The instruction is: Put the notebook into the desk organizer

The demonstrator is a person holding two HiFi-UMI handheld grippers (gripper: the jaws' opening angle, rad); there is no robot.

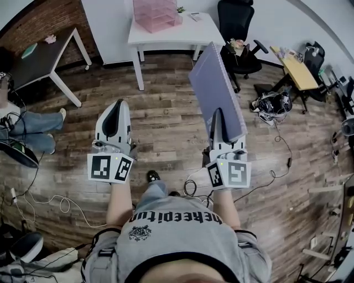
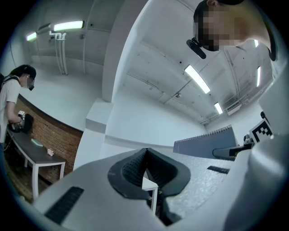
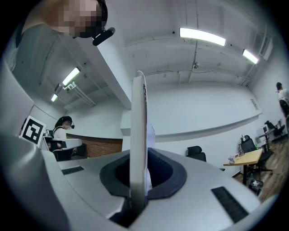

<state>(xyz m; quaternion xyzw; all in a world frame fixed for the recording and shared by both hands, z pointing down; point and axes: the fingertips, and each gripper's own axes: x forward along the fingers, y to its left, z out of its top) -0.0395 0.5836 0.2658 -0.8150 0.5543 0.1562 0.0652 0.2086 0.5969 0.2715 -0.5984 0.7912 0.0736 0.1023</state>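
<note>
A grey-purple spiral notebook (image 1: 215, 83) stands tilted above the wooden floor, with my right gripper (image 1: 218, 117) shut on its lower edge. In the right gripper view the notebook (image 3: 137, 117) shows edge-on, clamped between the dark pads (image 3: 165, 173). My left gripper (image 1: 118, 106) is to its left, jaws together and empty; in the left gripper view the pads (image 2: 128, 169) meet with nothing between them. The pink desk organizer (image 1: 155, 14) sits on a white table (image 1: 166, 36) farther ahead, well beyond both grippers.
A black office chair (image 1: 235, 22) stands to the right of the white table. A dark table (image 1: 38, 55) is at the left, with a seated person (image 1: 33, 130) beside it. A yellow desk (image 1: 298, 72), a bag (image 1: 271, 104) and cables (image 1: 44, 202) lie around the floor.
</note>
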